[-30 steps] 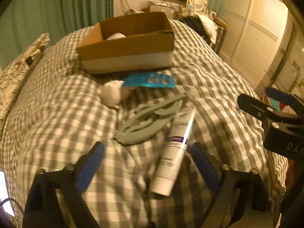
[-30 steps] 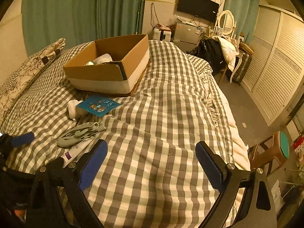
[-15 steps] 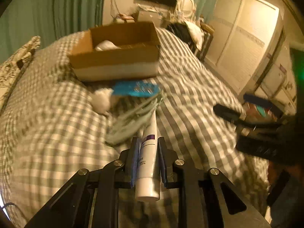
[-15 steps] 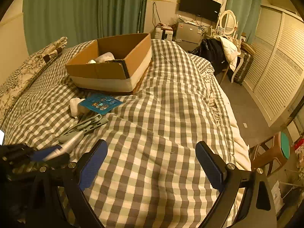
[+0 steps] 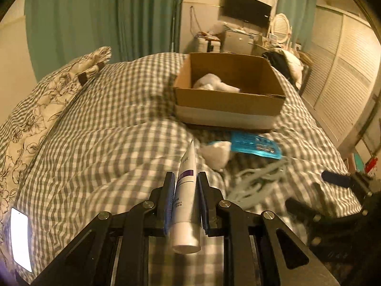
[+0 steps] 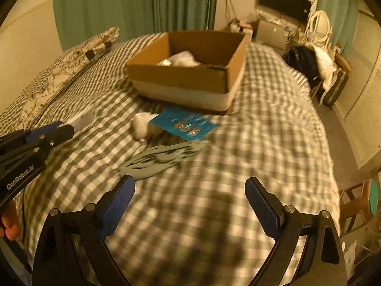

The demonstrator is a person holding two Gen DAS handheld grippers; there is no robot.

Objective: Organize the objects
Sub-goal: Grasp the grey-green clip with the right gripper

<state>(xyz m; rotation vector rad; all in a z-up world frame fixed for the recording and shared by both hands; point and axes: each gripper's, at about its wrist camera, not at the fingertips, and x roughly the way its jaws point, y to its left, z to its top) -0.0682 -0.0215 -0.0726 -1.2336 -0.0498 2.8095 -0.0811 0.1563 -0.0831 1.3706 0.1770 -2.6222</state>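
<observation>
The left tongs [image 5: 185, 184] are closed tight on a white tube [image 5: 186, 195] with a purple band, gripping it around the middle, cap end toward the camera and crimped tail pointing out over the checked bed [image 5: 100, 143]. The tube is lifted clear of the cover. The right tongs [image 6: 189, 191] stand wide apart with nothing between their blue pads, above a bare patch of the cover.

A second ago the left tongs were open on either side of the tube as it lay beside the grey scissors-like bundle [image 5: 258, 178]; half a second ago they had clamped it, and now the tube is raised and the view has swung toward the cardboard box [image 5: 229, 90]. The right tongs have moved in closer to the pile; their spread is unchanged.

The left view shows the grip itself and looks into the box, where a white crumpled item [image 5: 215, 84] lies; a lit phone screen [image 5: 21, 238] glows at the bed's left edge. The right view shows the left tongs from the side at far left, with only the tube's tail showing past them, plus the blue packet [image 6: 184, 124] and a white wad [image 6: 141, 125] just in front of the box, the packet overlapping the wad
</observation>
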